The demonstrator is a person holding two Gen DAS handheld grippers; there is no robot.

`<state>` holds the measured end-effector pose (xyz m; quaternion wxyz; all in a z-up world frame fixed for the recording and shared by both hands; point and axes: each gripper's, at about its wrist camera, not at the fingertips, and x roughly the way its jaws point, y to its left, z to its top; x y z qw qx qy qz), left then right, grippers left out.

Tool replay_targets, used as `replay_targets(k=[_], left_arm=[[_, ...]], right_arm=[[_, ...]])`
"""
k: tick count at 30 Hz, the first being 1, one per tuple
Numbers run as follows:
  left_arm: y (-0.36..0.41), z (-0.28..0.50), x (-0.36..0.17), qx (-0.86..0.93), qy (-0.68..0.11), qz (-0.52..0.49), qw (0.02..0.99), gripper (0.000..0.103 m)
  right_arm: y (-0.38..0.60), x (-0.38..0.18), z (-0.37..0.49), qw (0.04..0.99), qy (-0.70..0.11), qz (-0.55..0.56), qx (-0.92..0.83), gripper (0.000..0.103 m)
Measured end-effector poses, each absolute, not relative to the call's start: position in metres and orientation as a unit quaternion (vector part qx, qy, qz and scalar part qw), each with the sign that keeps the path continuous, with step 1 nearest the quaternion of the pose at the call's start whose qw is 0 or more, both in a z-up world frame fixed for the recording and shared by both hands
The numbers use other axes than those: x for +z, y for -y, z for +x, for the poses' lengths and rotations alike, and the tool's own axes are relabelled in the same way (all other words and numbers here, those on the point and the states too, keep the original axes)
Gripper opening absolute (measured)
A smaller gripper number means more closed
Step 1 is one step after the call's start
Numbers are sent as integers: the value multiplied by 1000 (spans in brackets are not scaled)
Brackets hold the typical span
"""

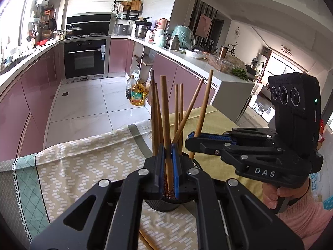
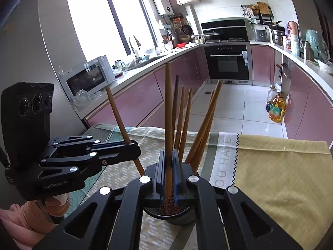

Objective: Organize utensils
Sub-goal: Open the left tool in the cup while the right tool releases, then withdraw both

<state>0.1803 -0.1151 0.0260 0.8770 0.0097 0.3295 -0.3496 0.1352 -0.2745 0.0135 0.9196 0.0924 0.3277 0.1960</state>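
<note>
Several brown wooden chopsticks (image 1: 178,106) stand in the round black mesh holder (image 1: 164,207) on the patterned tablecloth (image 1: 83,162), with the plain yellow cloth (image 2: 281,177) at its right.

Daylight, bright overall. Your right wrist view has the window (image 2: 106,27) blown out to white; in the left wrist view glare floods the upper left edge. Floor tiles (image 1: 87,104) carry soft sheen. Shadows faint. Fisheye bends counters; dark vignette at corners. Near gripper arms look slightly soft, possibly out of focus.
</note>
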Motion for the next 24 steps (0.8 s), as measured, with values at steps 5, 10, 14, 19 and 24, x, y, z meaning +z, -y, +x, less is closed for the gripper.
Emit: replay_targets(k=[5, 10, 14, 19, 24], left_arm=[[125, 192, 22, -340, -334, 20, 879, 8], [132, 199, 14, -341, -343, 23, 875, 8], [135, 201, 9, -339, -349, 20, 873, 9], [131, 203, 4, -336, -354, 15, 873, 9], [119, 196, 2, -321, -344, 12, 882, 21]], right_arm=[[278, 5, 145, 917, -338, 99, 188, 6], [280, 4, 147, 917, -339, 103, 184, 6], [281, 2, 147, 917, -339, 105, 183, 7], [284, 0, 147, 916, -339, 113, 180, 8], [285, 0, 139, 919, -332, 114, 180, 9]])
